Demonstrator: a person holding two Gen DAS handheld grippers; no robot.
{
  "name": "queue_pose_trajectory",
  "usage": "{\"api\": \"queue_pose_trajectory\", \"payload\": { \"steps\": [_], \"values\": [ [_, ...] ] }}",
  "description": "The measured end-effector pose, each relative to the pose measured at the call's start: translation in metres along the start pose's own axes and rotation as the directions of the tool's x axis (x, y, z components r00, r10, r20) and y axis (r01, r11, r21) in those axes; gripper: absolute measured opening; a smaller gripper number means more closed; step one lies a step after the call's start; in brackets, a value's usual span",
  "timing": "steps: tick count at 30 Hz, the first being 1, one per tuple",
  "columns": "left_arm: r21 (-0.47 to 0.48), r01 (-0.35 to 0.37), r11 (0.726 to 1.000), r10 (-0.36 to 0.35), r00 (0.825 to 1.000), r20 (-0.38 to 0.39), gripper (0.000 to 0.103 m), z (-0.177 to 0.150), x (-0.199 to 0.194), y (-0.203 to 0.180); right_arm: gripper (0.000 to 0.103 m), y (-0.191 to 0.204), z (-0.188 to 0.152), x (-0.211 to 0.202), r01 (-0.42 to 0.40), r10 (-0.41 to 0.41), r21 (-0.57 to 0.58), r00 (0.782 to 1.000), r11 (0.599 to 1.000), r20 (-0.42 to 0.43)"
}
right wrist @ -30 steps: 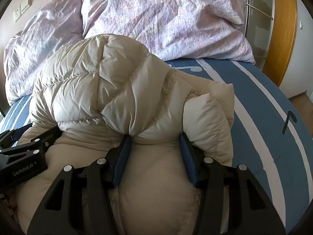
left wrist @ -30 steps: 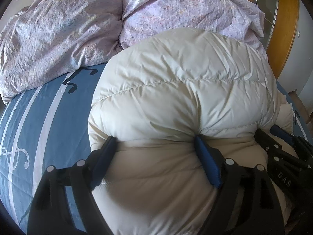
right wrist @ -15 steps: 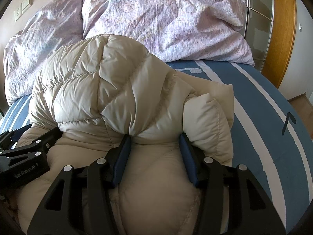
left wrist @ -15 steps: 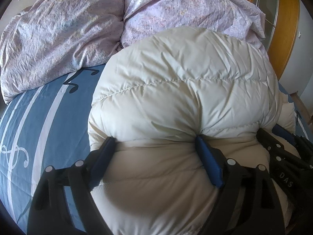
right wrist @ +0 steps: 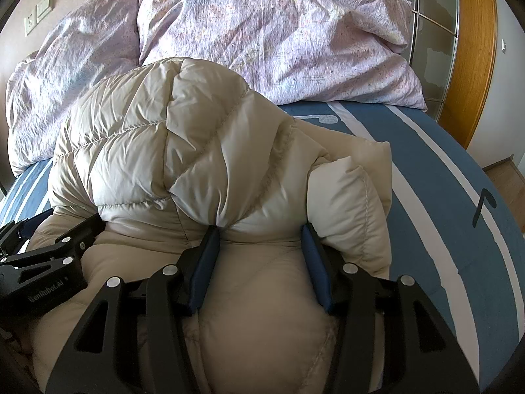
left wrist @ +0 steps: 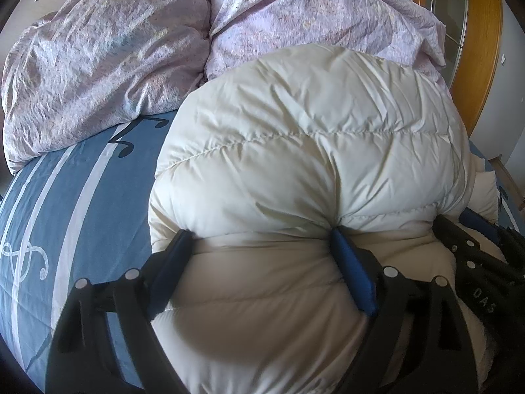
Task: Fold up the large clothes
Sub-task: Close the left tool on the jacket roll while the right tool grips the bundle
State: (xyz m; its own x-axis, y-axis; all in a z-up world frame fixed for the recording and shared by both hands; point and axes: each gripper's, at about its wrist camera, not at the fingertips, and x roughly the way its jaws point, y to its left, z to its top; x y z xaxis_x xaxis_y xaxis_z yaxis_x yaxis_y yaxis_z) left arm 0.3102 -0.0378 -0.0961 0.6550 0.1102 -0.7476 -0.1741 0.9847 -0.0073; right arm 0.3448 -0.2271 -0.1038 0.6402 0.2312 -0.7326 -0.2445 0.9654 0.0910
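A cream puffer jacket [left wrist: 311, 131] lies bunched in a thick mound on the bed. My left gripper [left wrist: 259, 233] straddles a wide fold at its near edge, and both blue pads dig into the padding. In the right wrist view the jacket [right wrist: 147, 138] rises as a quilted hump with a sleeve or collar flap hanging to the right. My right gripper [right wrist: 261, 228] is shut on a narrower fold, puckering the fabric at each pad. Each gripper shows in the other's view: the right gripper [left wrist: 475, 246] at the right edge, the left gripper [right wrist: 49, 256] at the left edge.
A crumpled lilac duvet [left wrist: 115, 49] is piled behind the jacket along the head of the bed [right wrist: 279, 32]. The blue sheet with white stripes [right wrist: 443, 180] lies bare to the right and to the left [left wrist: 49, 197]. A wooden door frame [right wrist: 475, 65] stands beyond the bed.
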Motion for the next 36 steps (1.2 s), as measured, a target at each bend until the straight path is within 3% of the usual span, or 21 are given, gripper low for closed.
{"api": "queue_pose_trajectory", "payload": {
  "steps": [21,29,32,34,36],
  "values": [
    [0.013,-0.013,1.0,0.013,1.0,0.001,0.088,-0.001,0.005,-0.002,0.053,-0.004,0.004,0.003,-0.023,0.024,0.013,0.999,1.0,-0.03],
    [0.02,0.018,1.0,-0.017,0.999,-0.047,0.09,0.002,-0.013,0.002,0.055,-0.021,0.029,-0.012,-0.117,0.124,0.046,0.975,0.992,-0.182],
    [0.015,0.026,1.0,-0.025,0.999,-0.036,0.091,-0.003,-0.026,0.006,0.07,-0.035,0.035,-0.031,-0.137,0.152,0.093,0.973,0.986,-0.171],
    [0.011,0.029,1.0,-0.028,0.999,-0.032,0.091,-0.005,-0.032,0.009,0.087,-0.044,0.037,-0.04,-0.15,0.171,0.132,0.971,0.98,-0.165],
    [0.004,0.031,1.0,-0.031,0.999,-0.032,0.091,-0.008,-0.039,0.011,0.095,-0.053,0.039,-0.046,-0.151,0.181,0.172,0.968,0.973,-0.175]
  ]
}}
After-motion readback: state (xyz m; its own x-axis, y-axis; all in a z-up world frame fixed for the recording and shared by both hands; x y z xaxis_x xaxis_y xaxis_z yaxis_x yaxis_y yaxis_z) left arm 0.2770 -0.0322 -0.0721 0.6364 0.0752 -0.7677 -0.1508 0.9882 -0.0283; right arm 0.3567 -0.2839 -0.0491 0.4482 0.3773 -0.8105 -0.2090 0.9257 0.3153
